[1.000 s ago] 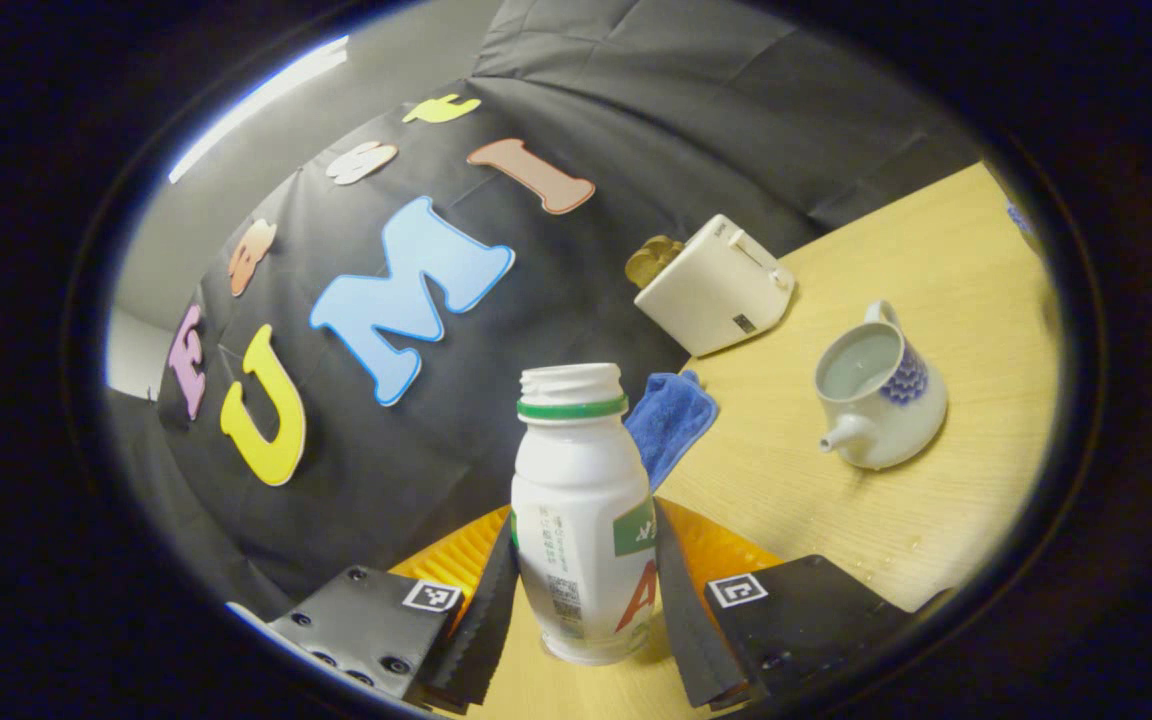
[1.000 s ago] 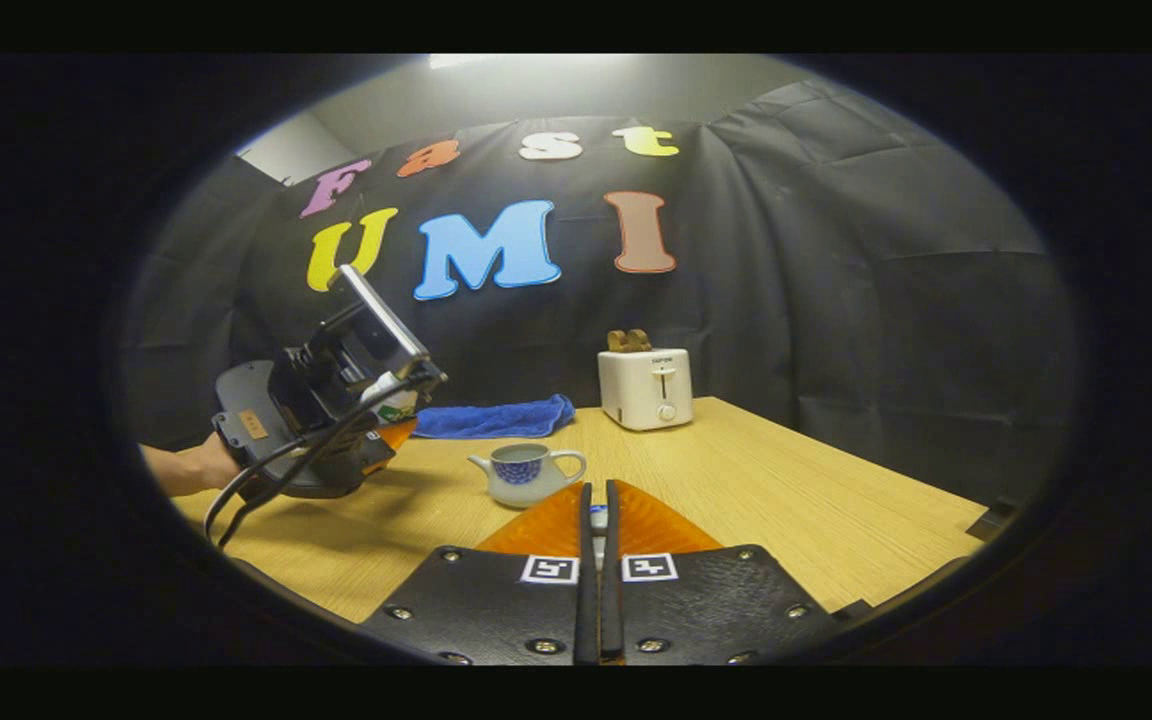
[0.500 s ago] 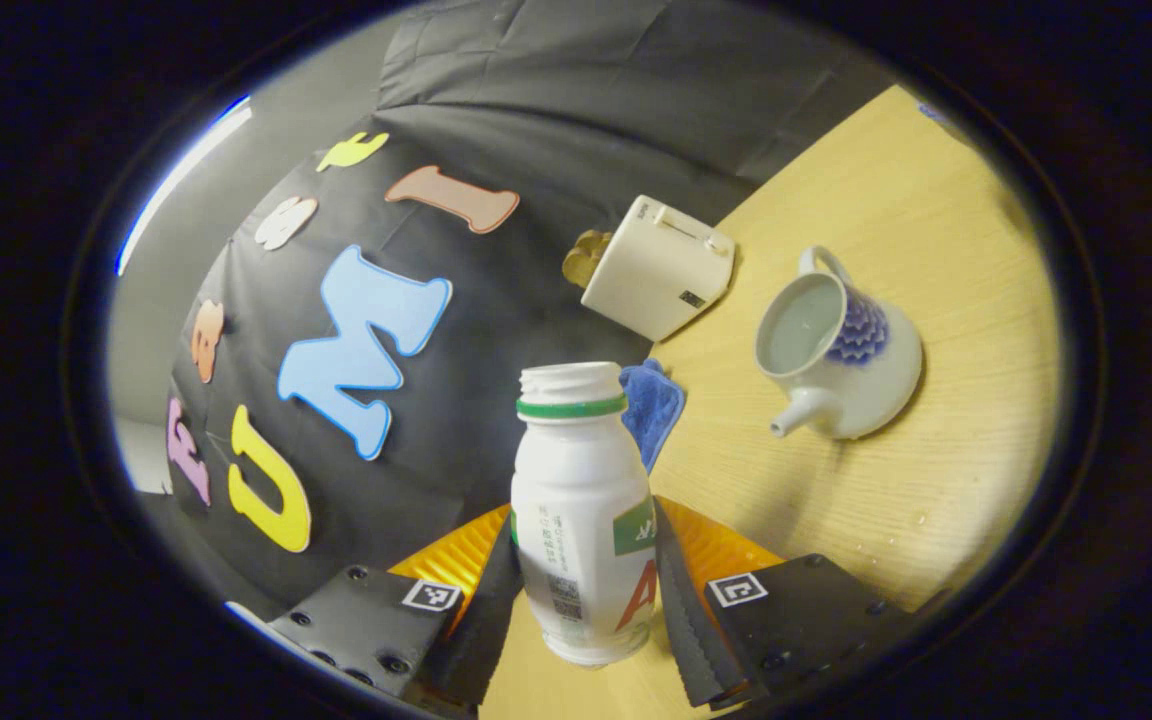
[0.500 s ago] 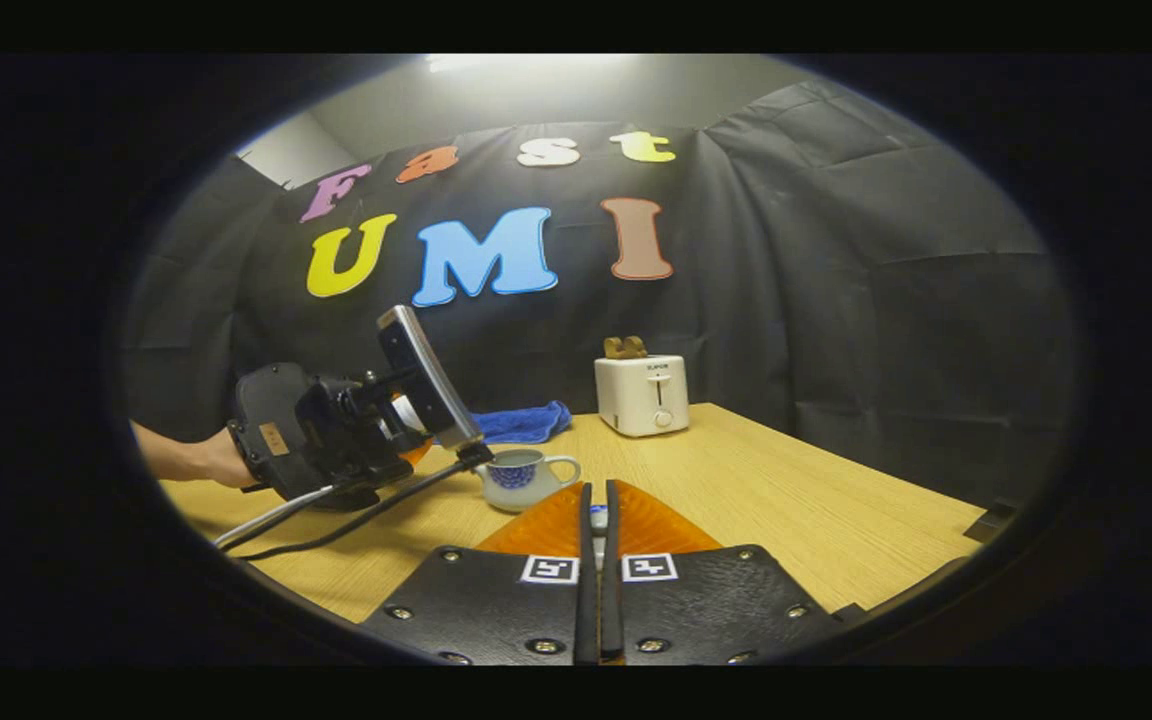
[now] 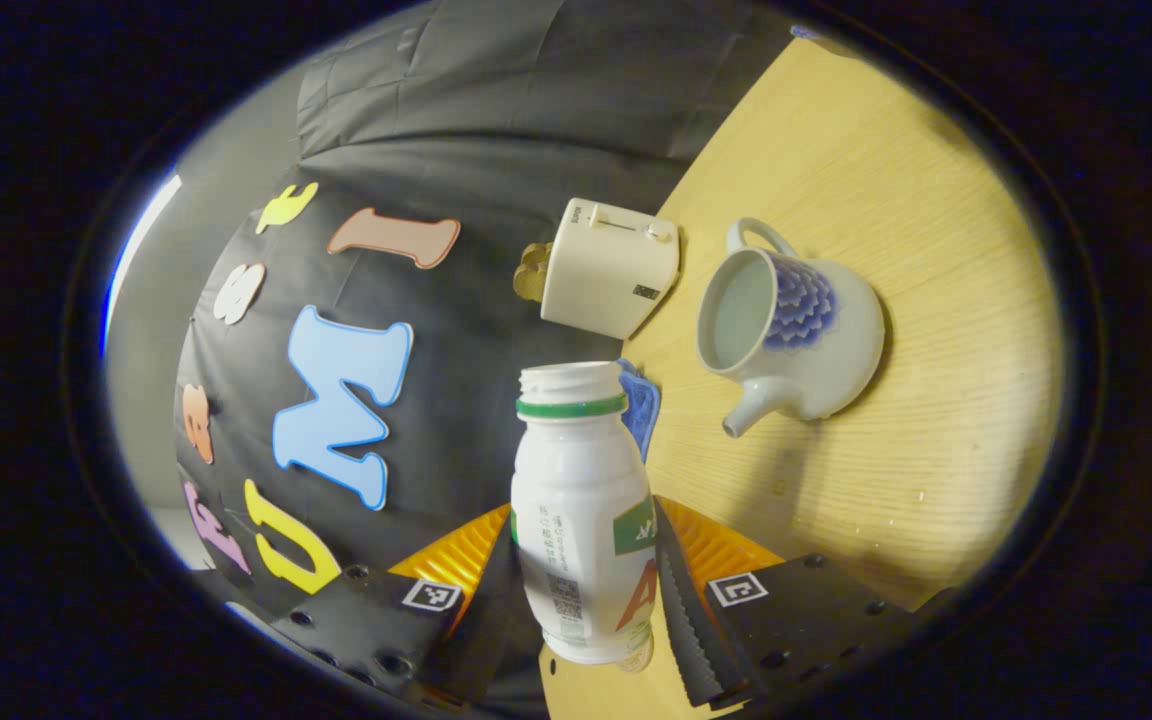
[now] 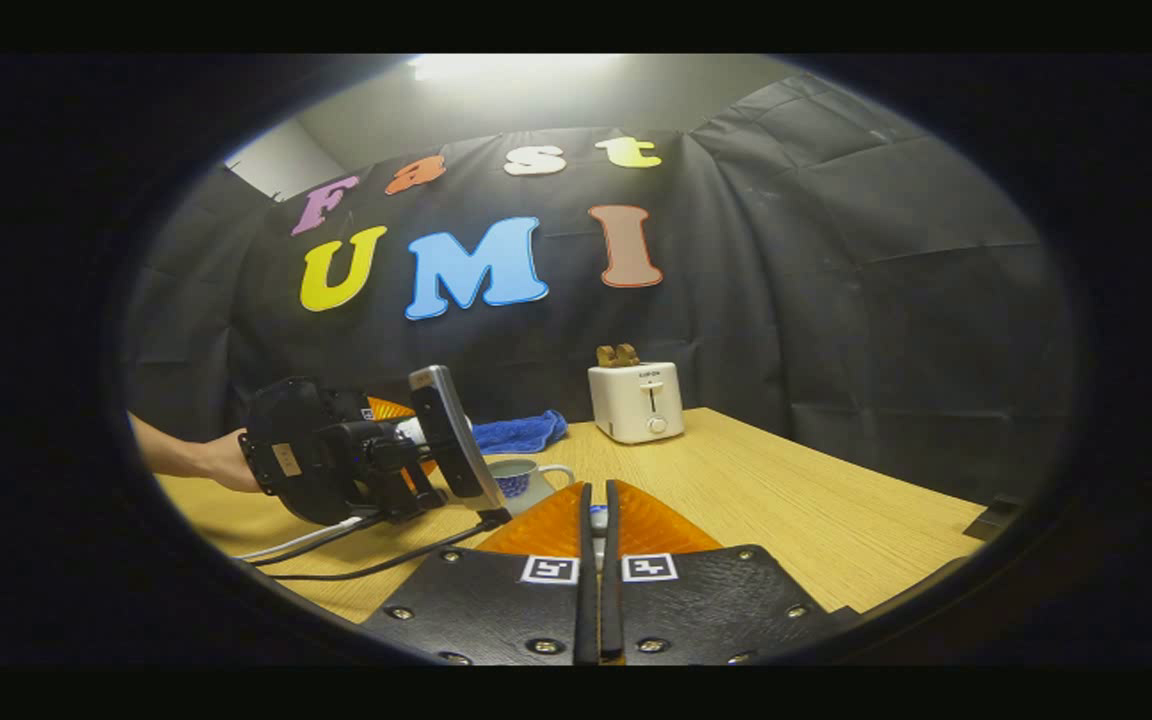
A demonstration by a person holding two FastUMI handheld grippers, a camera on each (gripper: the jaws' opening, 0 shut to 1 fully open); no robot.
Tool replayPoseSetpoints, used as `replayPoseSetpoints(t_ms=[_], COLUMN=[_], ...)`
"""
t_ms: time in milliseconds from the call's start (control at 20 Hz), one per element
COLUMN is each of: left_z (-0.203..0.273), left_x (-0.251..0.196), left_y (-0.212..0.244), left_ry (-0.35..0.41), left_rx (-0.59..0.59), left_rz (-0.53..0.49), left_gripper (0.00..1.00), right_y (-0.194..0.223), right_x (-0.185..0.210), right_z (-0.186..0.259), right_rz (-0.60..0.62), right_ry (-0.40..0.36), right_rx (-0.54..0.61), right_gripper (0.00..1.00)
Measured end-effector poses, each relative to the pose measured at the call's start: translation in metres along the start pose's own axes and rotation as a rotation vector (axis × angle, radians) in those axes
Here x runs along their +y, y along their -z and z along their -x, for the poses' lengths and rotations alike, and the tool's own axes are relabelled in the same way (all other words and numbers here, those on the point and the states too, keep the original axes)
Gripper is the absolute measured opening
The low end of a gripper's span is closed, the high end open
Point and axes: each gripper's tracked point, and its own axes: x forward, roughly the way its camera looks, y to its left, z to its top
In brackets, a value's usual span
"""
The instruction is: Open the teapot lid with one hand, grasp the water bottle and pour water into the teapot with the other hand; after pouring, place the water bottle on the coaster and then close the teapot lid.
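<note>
My left gripper (image 5: 586,520) is shut on a white water bottle (image 5: 581,490) with a green neck ring and no cap. The bottle is tipped sideways, its mouth close to a white and blue teapot (image 5: 786,330) that stands lidless on the table with its spout towards me. In the right gripper view a hand (image 6: 206,460) holds the left gripper (image 6: 401,428) level, just left of the teapot (image 6: 526,478) and partly covering it. My right gripper (image 6: 596,500) is shut, and a small white and blue piece of the teapot lid (image 6: 596,517) shows between its fingers.
A white toaster (image 5: 608,268) with toast in it stands at the back of the wooden table (image 5: 936,250), with a blue cloth (image 5: 641,405) to its left. Cables (image 6: 336,560) trail from the left gripper over the table. The table's right edge (image 6: 936,520) lies beyond my right gripper.
The left gripper has carried the bottle closer to the teapot and tipped it further over. The right gripper has stayed shut and has hardly moved.
</note>
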Motion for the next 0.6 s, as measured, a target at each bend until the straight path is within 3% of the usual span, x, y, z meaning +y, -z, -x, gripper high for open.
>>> replayPoseSetpoints(t_ms=[50, 150, 200, 600], left_z=[0.001, -0.002, -0.005, -0.001], left_x=[-0.002, -0.001, -0.001, -0.001], left_y=[-0.003, -0.005, -0.007, -0.016], left_ry=[0.008, 0.021, 0.022, 0.045], left_rx=[-0.009, 0.000, 0.003, -0.002], left_rz=[-0.012, -0.051, -0.073, -0.225], left_gripper=[0.68, 0.81, 0.75, 0.75], right_y=[-0.001, 0.000, 0.002, 0.001], right_x=[-0.001, -0.002, -0.002, -0.002], right_z=[0.000, -0.001, -0.001, -0.001], right_rz=[-0.002, -0.012, -0.018, -0.020], right_ry=[0.002, 0.002, 0.000, -0.002], right_rx=[0.000, 0.005, 0.009, 0.011], right_gripper=[0.01, 0.01, 0.01, 0.01])
